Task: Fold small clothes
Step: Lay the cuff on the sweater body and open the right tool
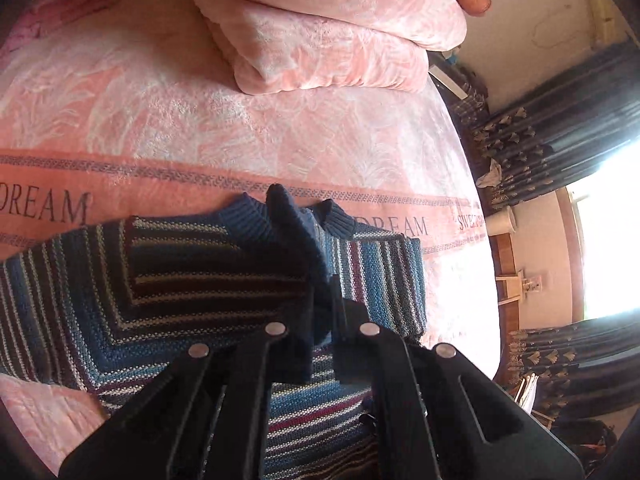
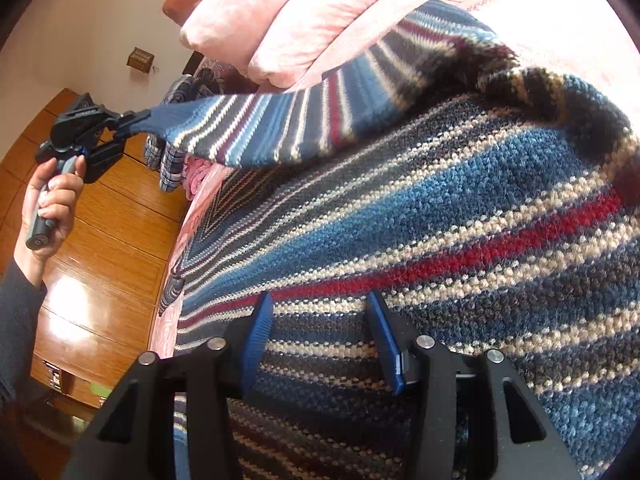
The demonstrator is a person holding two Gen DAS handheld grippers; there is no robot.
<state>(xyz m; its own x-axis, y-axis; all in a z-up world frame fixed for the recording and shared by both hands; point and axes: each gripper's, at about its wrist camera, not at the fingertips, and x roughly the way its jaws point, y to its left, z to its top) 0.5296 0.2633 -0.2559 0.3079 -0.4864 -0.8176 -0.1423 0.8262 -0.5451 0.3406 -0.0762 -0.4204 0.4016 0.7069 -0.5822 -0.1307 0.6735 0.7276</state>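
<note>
a striped knit sweater (image 1: 120,280) in blue, dark red, cream and brown is spread on a bed covered by a pink blanket (image 1: 200,120) printed with the word "dream". a folded pink quilt (image 1: 328,28) is stacked further back on the bed.

the dark blue ribbed cuff (image 1: 296,224) of one sleeve is pinched in the left gripper (image 1: 324,308), whose jaws are closed narrowly on the fabric. in the right wrist view the same left gripper (image 2: 132,120) is seen held up in a hand (image 2: 52,204), with the sleeve (image 2: 280,128) stretched out from it in the air, raised above the body of the sweater and leading back to it.

the right gripper (image 2: 320,320) is held low over the sweater's body, its blue fingers (image 2: 258,340) spread wide with nothing between them; the knit lies close beneath, and whether the tips touch it cannot be told.

a wooden cabinet (image 2: 100,220) is seen beside the bed, and dark patterned curtains (image 1: 552,132) hang by a bright window (image 1: 612,232).
</note>
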